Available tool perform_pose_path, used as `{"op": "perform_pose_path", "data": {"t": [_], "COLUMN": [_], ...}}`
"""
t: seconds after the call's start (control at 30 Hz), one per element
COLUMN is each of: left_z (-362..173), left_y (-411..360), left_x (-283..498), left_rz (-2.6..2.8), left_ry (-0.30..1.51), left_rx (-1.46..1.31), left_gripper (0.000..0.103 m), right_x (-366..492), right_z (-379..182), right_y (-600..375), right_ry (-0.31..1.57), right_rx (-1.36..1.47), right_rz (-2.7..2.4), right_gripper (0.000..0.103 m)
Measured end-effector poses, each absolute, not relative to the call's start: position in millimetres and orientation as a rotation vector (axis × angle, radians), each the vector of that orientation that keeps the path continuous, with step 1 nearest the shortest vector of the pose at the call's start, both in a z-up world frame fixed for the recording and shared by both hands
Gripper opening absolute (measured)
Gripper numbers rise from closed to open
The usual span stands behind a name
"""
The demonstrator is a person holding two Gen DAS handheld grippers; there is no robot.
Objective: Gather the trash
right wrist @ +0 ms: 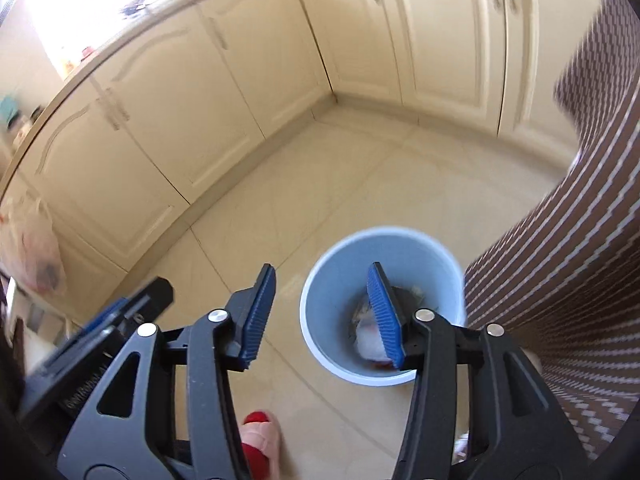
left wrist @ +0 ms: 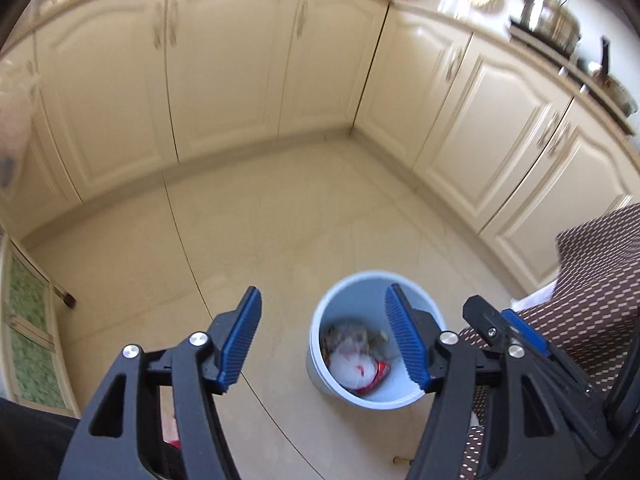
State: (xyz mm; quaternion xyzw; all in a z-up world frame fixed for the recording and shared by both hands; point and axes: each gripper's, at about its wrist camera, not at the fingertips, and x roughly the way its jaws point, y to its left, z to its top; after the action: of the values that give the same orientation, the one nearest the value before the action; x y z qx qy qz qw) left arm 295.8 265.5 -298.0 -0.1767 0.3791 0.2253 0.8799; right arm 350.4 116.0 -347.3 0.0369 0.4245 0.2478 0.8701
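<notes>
Two claws up over the floor, both spread apart and both empty: the left gripper has its ribbed blue pads well parted with nothing between them, and the right gripper stands the same way, holding nothing. Each is black plastic with silver rivets and two blue toothed pads.

Just below them stands one round bucket, pale blue, smooth-walled plastic, upright on the floor. The trash sits at its bottom: a crumpled heap, white wrapper with red print on top, greyish scraps behind it; the pieces are too jumbled to count.

A foot in a red slipper shows near the bucket, and a brown patterned cloth hangs at the right.

Beyond lies glossy beige tile floor, then a corner of cream panelled cabinet doors, and one steel pot on the counter.
</notes>
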Motion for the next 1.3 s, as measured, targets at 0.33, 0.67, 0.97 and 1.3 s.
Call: {"op": "perform_pose_path", "data": {"t": [0.33,0.67,0.97,1.3], "left_z": [-166.8,-82.0,-45.2,-39.1], "left_y": [215.1,146.3,94.4,64.6], "left_x": [229.0,188.4,169.6,170.3], "left_rz": [0.459,0.376,0.279,0.239], "left_ry": [0.579,0.475,0.390,0.367], "left_rx": [-0.242,-0.117,-0.075,-0.053], "left_gripper": [0.067,0.078,0.082,0.085], "right_x": [264.3,188.9,152.7,142.9], "right_z": [-216.1,-126.1,-93.9,-85.1], "right_y": [74.8,-0.6,-53.4,-85.2], "right_ry": [0.636,0.426,0.331,0.295], "right_rx": [0.038,0.040,0.070,0.090], "right_rz": [0.490,0.368,0.261,0.200], "right_gripper": [0.053,0.063,0.067,0.069]}}
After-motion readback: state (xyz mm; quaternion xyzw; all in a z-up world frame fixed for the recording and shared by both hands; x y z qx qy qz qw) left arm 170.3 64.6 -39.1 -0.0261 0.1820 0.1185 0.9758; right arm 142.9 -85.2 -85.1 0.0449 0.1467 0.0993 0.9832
